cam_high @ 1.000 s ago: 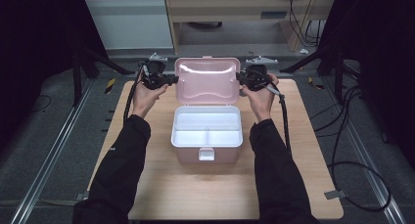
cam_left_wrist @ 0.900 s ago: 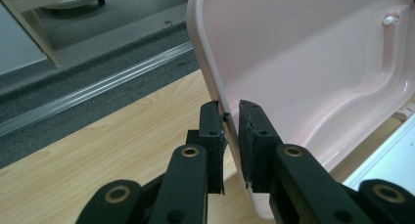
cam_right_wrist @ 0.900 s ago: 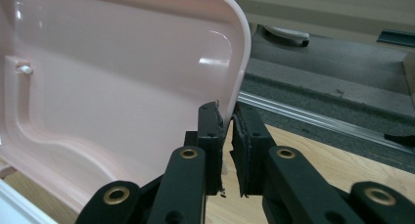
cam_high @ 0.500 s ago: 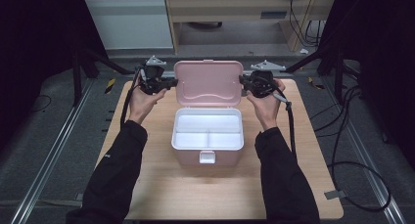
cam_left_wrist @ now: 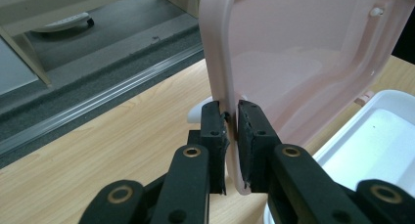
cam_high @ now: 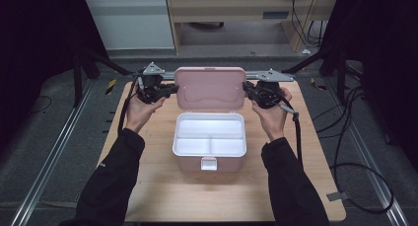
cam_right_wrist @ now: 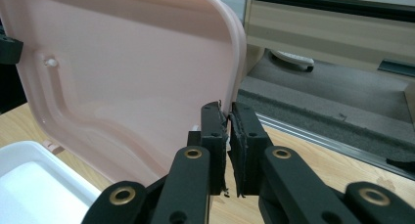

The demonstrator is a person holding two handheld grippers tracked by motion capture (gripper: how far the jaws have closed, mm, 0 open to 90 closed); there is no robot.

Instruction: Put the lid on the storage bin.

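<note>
While the pale pink plastic lid (cam_high: 210, 88) of the hinged storage box stands upright, swung back from the box's white two-compartment tray (cam_high: 210, 138), each claw grips one of its side edges. Seen from the high view, the left claw (cam_high: 173, 89) meets the lid's left edge and the right claw (cam_high: 246, 88) meets its right edge, each carried in a hand (cam_high: 139, 111) with a dark sleeve coming in from the near edge of the light wooden table (cam_high: 153, 196). Along the left claw's own view, its two black pads are pressed onto the rim of the lid (cam_left_wrist: 293, 57), one pad on the outer face and one on the inner face, so that claw (cam_left_wrist: 232, 138) is pinching the lid. From the right claw's view, the pads sit nearly together at the lid's (cam_right_wrist: 122, 72) rim, and the right claw (cam_right_wrist: 228, 141) is likewise pinching that thin edge. The box itself (cam_high: 209, 159) sits about midway across the table, slightly towards the far edge, with its small front latch (cam_high: 208, 163) facing the near edge. Black cables (cam_high: 345, 167) trail off the table's right edge onto the grey floor.
</note>
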